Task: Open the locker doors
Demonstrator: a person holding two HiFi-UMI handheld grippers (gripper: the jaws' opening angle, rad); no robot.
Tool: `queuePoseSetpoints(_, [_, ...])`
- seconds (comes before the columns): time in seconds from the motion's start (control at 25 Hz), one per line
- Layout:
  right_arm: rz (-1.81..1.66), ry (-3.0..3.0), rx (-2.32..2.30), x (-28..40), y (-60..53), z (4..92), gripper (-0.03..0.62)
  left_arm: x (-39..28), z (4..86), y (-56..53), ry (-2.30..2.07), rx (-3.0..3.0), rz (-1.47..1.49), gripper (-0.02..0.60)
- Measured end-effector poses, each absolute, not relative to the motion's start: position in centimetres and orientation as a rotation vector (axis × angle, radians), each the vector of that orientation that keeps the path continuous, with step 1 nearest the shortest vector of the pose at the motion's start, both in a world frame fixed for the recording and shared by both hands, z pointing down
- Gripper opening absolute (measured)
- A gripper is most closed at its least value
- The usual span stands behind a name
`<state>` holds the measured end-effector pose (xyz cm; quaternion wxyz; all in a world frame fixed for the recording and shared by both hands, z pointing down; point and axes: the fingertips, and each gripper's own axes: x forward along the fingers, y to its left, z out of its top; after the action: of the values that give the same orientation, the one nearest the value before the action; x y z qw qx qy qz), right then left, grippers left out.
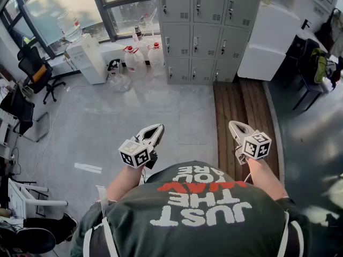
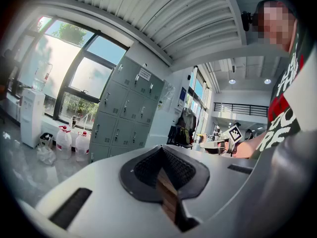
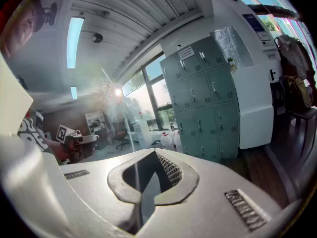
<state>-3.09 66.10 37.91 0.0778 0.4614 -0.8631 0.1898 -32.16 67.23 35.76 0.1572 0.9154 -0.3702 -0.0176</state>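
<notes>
The grey lockers (image 1: 206, 31) stand against the far wall, several steps ahead of me, with all visible doors closed. They also show in the left gripper view as lockers (image 2: 126, 113) and in the right gripper view as lockers (image 3: 205, 98). My left gripper (image 1: 155, 130) is held at waist height, pointed toward them, shut and empty. My right gripper (image 1: 236, 126) hangs level with it on the right, also shut with nothing in it. In their own views the left gripper (image 2: 161, 150) and right gripper (image 3: 154, 152) show pads meeting at the tips.
A water dispenser (image 1: 88, 55) and big water jugs (image 1: 142, 58) stand left of the lockers. A white cabinet (image 1: 268, 42) adjoins them on the right. A wooden floor strip (image 1: 244, 116) runs toward the lockers. An office chair (image 1: 35, 71) is far left, a chair with a bag (image 1: 316, 68) far right.
</notes>
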Motion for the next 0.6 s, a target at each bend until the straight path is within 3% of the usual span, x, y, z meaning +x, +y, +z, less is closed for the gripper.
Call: queuePoseSetpoints(0.6, [0.667, -2.628, 1.4, -1.1, 65.0, 37.9, 0.035, -30.3, 35.7, 66.1, -1.069, 2.608, -0.034, 0.008])
